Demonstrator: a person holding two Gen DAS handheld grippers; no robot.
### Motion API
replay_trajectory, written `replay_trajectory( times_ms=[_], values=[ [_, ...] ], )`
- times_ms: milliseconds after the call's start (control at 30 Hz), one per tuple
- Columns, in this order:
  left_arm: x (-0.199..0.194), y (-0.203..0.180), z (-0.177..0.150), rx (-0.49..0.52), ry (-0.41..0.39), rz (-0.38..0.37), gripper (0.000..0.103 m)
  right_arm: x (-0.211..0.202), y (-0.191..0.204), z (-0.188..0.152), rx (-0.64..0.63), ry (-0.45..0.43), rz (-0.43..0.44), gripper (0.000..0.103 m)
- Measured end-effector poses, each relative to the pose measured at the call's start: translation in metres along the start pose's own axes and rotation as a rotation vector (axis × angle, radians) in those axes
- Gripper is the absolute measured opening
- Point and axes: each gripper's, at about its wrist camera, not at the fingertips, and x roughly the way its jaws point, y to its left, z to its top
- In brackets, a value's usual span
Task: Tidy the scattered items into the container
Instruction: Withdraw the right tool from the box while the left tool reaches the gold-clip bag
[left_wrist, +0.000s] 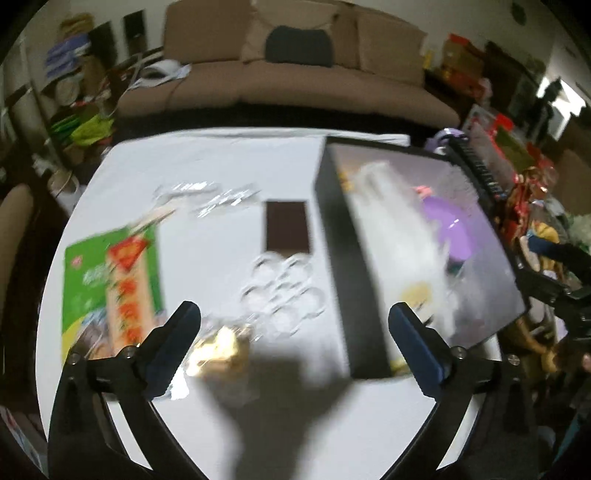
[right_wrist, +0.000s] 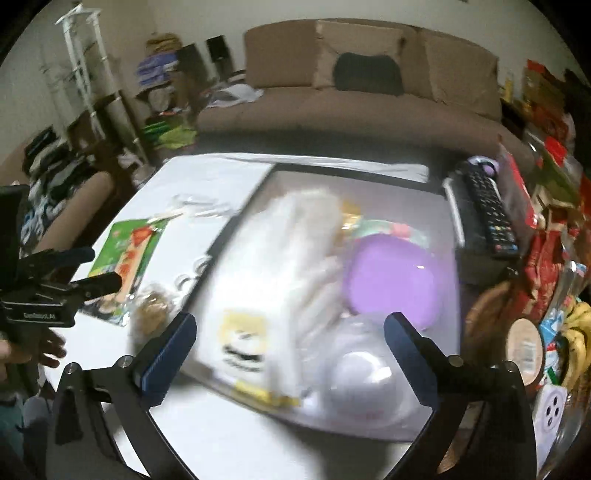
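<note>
A black box (left_wrist: 334, 236) stands on the white table (left_wrist: 221, 162) at the right; it holds white bags (right_wrist: 295, 258), a purple lid (right_wrist: 391, 273) and a yellow-printed packet (right_wrist: 243, 339). On the table lie a green snack packet (left_wrist: 110, 273), a dark brown card (left_wrist: 286, 229), clear plastic rings (left_wrist: 284, 288), clear wrappers (left_wrist: 207, 199) and a gold-wrapped snack (left_wrist: 218, 347). My left gripper (left_wrist: 293, 325) is open and empty above the gold snack and rings. My right gripper (right_wrist: 290, 332) is open and empty above the box's near side. The left gripper also shows in the right wrist view (right_wrist: 92, 269).
A black remote (right_wrist: 487, 214) lies on a dark box right of the container. Red packets, bananas (right_wrist: 576, 332) and clutter crowd the right edge. A brown sofa (left_wrist: 280, 85) stands behind the table. Both views are motion-blurred.
</note>
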Motion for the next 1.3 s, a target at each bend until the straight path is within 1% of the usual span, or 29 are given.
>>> replay_trajectory(
  times_ms=[67, 100, 200, 300, 433, 567, 667, 733, 800, 867, 967, 1000, 1067, 1100, 1133, 1167, 1233, 1300],
  values=[
    [-0.005, 0.02, -0.017, -0.023, 0.01, 0.04, 0.103, 0.003, 0.029, -0.005, -0.029, 0.003, -0.03, 0.103],
    [-0.008, 0.026, -0.023, -0.026, 0.007, 0.054, 0.103, 0.004, 0.042, -0.008, -0.031, 0.003, -0.021, 0.103],
    [-0.018, 0.04, -0.042, -0.036, -0.005, 0.074, 0.103, 0.008, 0.062, -0.017, -0.007, 0.007, 0.025, 0.103],
    [-0.027, 0.053, -0.059, -0.053, -0.019, 0.072, 0.103, 0.011, 0.087, -0.029, 0.004, 0.004, 0.047, 0.103],
    [-0.024, 0.064, -0.084, -0.044, -0.026, 0.095, 0.103, 0.015, 0.106, -0.043, 0.045, 0.003, 0.076, 0.103],
    [-0.003, 0.069, -0.101, -0.046, -0.048, 0.089, 0.103, 0.016, 0.116, -0.058, 0.098, -0.01, 0.099, 0.103],
    [0.025, 0.066, -0.104, -0.026, -0.044, 0.118, 0.103, 0.014, 0.121, -0.071, 0.129, -0.008, 0.113, 0.103],
    [0.044, 0.063, -0.099, -0.02, -0.042, 0.106, 0.103, 0.014, 0.125, -0.077, 0.124, -0.001, 0.1, 0.103],
    [0.062, 0.06, -0.093, 0.0, -0.028, 0.118, 0.103, 0.015, 0.127, -0.081, 0.111, 0.009, 0.081, 0.103],
    [0.077, 0.057, -0.09, 0.011, -0.016, 0.103, 0.103, 0.015, 0.127, -0.084, 0.102, 0.015, 0.064, 0.103],
    [0.099, 0.059, -0.086, 0.002, 0.014, 0.095, 0.103, 0.016, 0.126, -0.084, 0.092, 0.015, 0.043, 0.103],
    [0.104, 0.061, -0.085, -0.008, 0.021, 0.088, 0.101, 0.017, 0.126, -0.084, 0.09, 0.016, 0.041, 0.103],
    [0.112, 0.067, -0.086, -0.04, 0.022, 0.07, 0.086, 0.02, 0.125, -0.085, 0.092, 0.02, 0.041, 0.103],
    [0.113, 0.069, -0.088, -0.048, 0.018, 0.07, 0.085, 0.022, 0.125, -0.085, 0.092, 0.023, 0.039, 0.103],
    [0.112, 0.071, -0.089, -0.054, 0.01, 0.065, 0.079, 0.024, 0.125, -0.084, 0.093, 0.025, 0.038, 0.103],
    [0.11, 0.071, -0.089, -0.055, 0.009, 0.057, 0.07, 0.027, 0.124, -0.084, 0.095, 0.027, 0.038, 0.103],
    [0.103, 0.071, -0.089, -0.057, -0.001, 0.04, 0.062, 0.032, 0.124, -0.084, 0.104, 0.031, 0.045, 0.103],
    [0.091, 0.073, -0.089, -0.06, -0.017, 0.019, 0.06, 0.036, 0.125, -0.084, 0.114, 0.032, 0.064, 0.103]
  ],
)
